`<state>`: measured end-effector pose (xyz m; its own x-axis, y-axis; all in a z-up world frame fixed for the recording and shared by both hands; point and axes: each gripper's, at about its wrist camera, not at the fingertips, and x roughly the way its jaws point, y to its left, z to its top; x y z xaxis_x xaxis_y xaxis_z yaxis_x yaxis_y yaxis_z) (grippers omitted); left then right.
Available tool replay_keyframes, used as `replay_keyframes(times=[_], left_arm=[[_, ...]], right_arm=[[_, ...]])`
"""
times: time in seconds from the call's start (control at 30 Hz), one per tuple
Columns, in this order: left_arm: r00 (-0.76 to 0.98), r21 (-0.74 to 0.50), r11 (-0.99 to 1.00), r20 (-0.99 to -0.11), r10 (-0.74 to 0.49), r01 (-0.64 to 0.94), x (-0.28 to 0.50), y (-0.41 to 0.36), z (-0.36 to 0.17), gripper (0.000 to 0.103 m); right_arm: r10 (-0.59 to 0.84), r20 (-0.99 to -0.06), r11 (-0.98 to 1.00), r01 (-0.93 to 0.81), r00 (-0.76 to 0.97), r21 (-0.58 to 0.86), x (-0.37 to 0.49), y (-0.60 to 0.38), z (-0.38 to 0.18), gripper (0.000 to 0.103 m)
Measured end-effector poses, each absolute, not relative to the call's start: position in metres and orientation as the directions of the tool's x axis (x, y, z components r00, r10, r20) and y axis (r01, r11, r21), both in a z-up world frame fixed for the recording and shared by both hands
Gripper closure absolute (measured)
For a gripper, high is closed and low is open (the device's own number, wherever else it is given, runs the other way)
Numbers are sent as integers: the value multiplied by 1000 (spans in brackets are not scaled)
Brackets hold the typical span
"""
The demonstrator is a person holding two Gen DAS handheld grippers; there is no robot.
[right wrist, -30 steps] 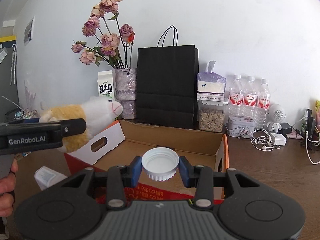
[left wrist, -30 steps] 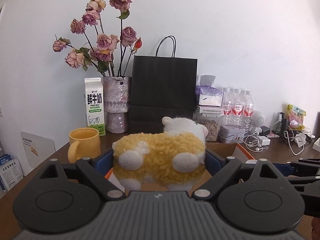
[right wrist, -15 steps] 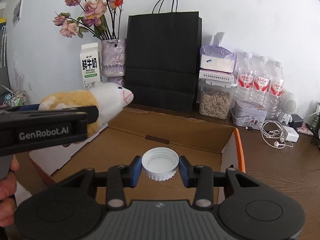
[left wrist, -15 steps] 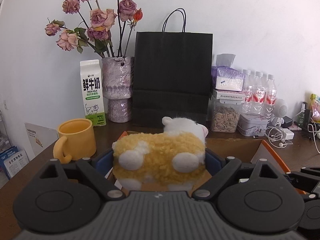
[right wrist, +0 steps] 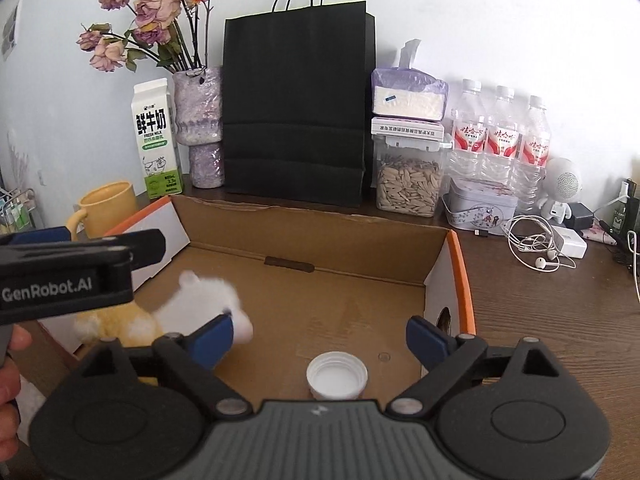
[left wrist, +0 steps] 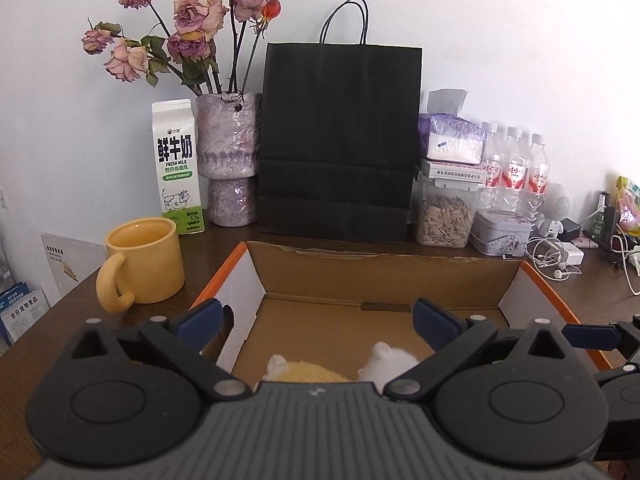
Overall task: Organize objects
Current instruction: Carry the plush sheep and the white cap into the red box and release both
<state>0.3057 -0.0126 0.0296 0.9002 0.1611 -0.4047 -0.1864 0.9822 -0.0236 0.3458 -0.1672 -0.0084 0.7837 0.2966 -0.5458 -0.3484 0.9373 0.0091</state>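
Observation:
An open cardboard box (left wrist: pixel 372 260) (right wrist: pixel 320 236) with orange edges sits on the dark wooden table. A yellow and white plush toy (left wrist: pixel 316 368) (right wrist: pixel 192 308) lies on the box floor at its left side. A white bottle cap (right wrist: pixel 337 374) lies open side up on the box floor. My left gripper (left wrist: pixel 316 324) is open and empty above the plush. My right gripper (right wrist: pixel 320 336) is open and empty above the cap. The left gripper's black body (right wrist: pixel 76 268) shows in the right wrist view.
Behind the box stand a black paper bag (left wrist: pixel 340 140), a vase of dried roses (left wrist: pixel 232 160), a milk carton (left wrist: pixel 176 168), a seed jar (left wrist: pixel 444 212), water bottles (left wrist: pixel 516 172) and a tin (left wrist: pixel 500 232). A yellow mug (left wrist: pixel 140 260) stands left. Earphones and cables (left wrist: pixel 556 256) lie right.
Both grippers moved forward over the box and opened. The plush dropped from the left gripper and the cap from the right gripper onto the box floor.

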Motion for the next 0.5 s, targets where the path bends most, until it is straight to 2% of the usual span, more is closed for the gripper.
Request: replay_keyframes(times=[0.5], left_arm=[[908,-29,984,-391,149,-175,297,-15,40,0]], right_arm=[[303,-509,936,-353,806,-1,336,-169,1,0]])
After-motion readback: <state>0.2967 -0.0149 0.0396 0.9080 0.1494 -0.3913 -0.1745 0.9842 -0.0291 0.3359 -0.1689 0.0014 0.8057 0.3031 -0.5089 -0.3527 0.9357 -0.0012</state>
